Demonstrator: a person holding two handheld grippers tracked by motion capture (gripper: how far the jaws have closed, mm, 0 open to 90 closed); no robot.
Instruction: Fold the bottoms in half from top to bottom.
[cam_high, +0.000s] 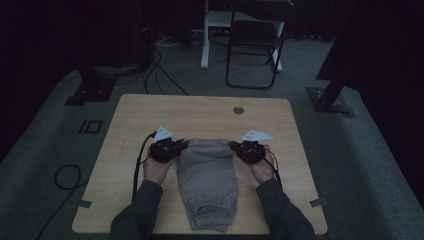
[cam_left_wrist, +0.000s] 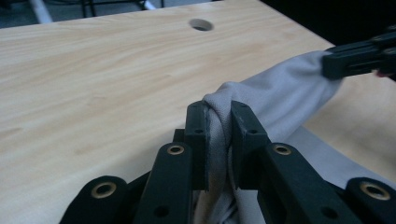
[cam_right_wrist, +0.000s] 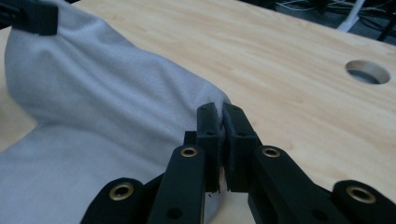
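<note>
A grey folded garment (cam_high: 207, 180) lies on the wooden table (cam_high: 200, 107), running from the middle toward the near edge. My left gripper (cam_high: 182, 145) is shut on its far left corner; in the left gripper view the jaws (cam_left_wrist: 218, 114) pinch a bunched fold of the grey cloth (cam_left_wrist: 280, 98). My right gripper (cam_high: 234, 146) is shut on the far right corner, and its jaws (cam_right_wrist: 219, 116) close tightly on the cloth's edge (cam_right_wrist: 107, 107). The far edge of the garment is raised off the table between them. Each gripper view shows the other gripper (cam_left_wrist: 359, 56) (cam_right_wrist: 32, 16) holding the opposite corner.
A round cable hole (cam_high: 238, 110) sits in the table beyond the garment. Behind the table stand a black chair (cam_high: 252, 45) and a white desk leg (cam_high: 204, 35). Cables (cam_high: 160, 75) trail over the grey floor at the left.
</note>
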